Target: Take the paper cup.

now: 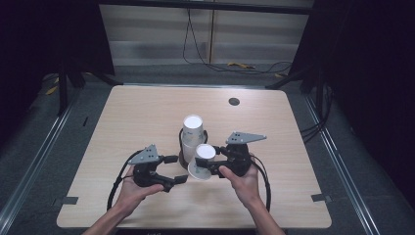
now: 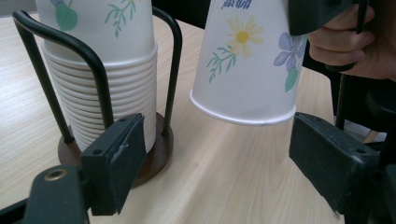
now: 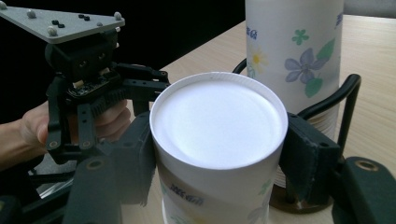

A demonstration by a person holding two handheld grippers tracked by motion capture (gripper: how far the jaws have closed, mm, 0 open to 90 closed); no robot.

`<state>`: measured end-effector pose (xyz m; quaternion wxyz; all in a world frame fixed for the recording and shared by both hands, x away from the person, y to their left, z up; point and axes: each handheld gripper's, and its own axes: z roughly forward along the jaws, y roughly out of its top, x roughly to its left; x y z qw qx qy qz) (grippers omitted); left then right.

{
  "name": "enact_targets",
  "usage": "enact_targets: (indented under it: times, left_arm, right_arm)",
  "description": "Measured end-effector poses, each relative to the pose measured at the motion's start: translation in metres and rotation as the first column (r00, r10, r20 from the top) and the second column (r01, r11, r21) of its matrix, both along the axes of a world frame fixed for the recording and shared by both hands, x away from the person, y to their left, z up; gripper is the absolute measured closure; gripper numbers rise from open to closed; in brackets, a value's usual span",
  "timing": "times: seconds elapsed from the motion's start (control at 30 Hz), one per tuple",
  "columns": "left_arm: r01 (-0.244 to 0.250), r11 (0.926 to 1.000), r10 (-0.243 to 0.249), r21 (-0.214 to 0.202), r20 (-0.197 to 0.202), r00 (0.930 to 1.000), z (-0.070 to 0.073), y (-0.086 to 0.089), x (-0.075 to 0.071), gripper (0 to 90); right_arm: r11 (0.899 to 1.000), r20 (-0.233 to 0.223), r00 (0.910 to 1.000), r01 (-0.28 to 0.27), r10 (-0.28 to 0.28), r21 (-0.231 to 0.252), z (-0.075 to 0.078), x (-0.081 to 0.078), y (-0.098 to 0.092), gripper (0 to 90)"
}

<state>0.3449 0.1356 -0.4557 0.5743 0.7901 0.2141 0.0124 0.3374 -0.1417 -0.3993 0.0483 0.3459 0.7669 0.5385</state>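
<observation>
Your right tool [image 1: 204, 163] clamps the upturned cup [image 1: 202, 161], rim tilted toward your left tool [image 1: 174, 169], whose jaws stand apart.

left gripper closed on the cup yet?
No. In the left gripper view the left gripper stands open, its pads apart below the rim of the upside-down paper cup.

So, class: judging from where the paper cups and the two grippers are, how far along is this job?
Done: one paper cup is off the stack in the black wire holder. In hand: the right gripper clamps it upside down, rim above the table. Left: placing it; the left gripper waits open below.
</observation>
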Motion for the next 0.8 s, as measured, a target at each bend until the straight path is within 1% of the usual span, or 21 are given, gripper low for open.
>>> enact_targets:
  times: [0.07,0.13,0.2,0.3,0.33,0.4,0.5,0.57,0.63,0.7,0.73,0.8]
  left_arm:
    - [0.009,1.0000,-0.009,0.001,0.001,1.0000,-0.001,-0.002,-0.001,17.4]
    - [0.018,0.9998,-0.018,0.003,0.005,0.9998,-0.001,-0.004,-0.002,16.9]
    - [0.040,0.9991,-0.040,-0.009,-0.001,0.9992,-0.003,-0.008,-0.004,15.5]
    - [0.050,0.9987,-0.050,-0.011,0.002,0.9988,-0.005,-0.010,-0.004,15.6]
    - [0.052,0.9986,-0.052,-0.009,0.001,0.9986,-0.004,-0.011,-0.004,15.5]
    - [0.052,0.9986,-0.052,-0.012,-0.001,0.9987,-0.004,-0.011,-0.005,15.5]
    - [0.056,0.9983,-0.056,-0.013,0.003,0.9984,-0.004,-0.012,-0.005,15.6]
    - [0.061,0.9981,-0.061,-0.001,0.000,0.9981,-0.005,-0.013,-0.005,15.7]
    - [0.063,0.9980,-0.063,0.003,-0.012,0.9979,-0.006,-0.013,-0.004,15.8]
    - [0.065,0.9979,-0.065,0.002,-0.015,0.9978,-0.007,-0.013,-0.004,16.2]
    - [0.061,0.9981,-0.061,-0.010,-0.019,0.9979,-0.007,-0.012,-0.003,17.1]
    - [0.061,0.9981,-0.061,-0.013,-0.018,0.9980,-0.006,-0.011,-0.002,17.4]
  right_arm:
    - [1.000,-0.013,0.9998,-0.013,0.013,-0.009,-0.004,0.000,0.005,34.5]
    - [1.000,-0.014,0.9997,-0.020,0.019,-0.011,-0.005,0.000,0.006,34.5]
    - [0.999,-0.014,0.9993,-0.034,0.034,-0.013,-0.006,-0.001,0.011,34.5]
    - [0.999,-0.014,0.9990,-0.042,0.042,-0.014,-0.006,-0.001,0.013,34.5]
    - [0.999,-0.011,0.9988,-0.048,0.047,-0.007,-0.004,-0.001,0.015,34.6]
    - [0.999,-0.007,0.9987,-0.051,0.051,-0.003,-0.003,-0.002,0.016,34.6]
    - [0.998,-0.003,0.9977,-0.067,0.067,-0.009,-0.002,-0.004,0.020,34.6]
    - [0.997,-0.009,0.9968,-0.080,0.080,-0.016,-0.004,-0.003,0.025,34.6]
    - [0.996,-0.009,0.9965,-0.084,0.083,-0.023,-0.006,-0.003,0.029,34.6]
    - [0.996,-0.012,0.9961,-0.088,0.088,-0.021,-0.006,-0.003,0.030,34.7]
    - [0.995,-0.012,0.9953,-0.096,0.096,-0.022,-0.007,-0.003,0.033,34.7]
    - [0.995,-0.012,0.9948,-0.101,0.101,-0.021,-0.008,-0.003,0.036,34.7]
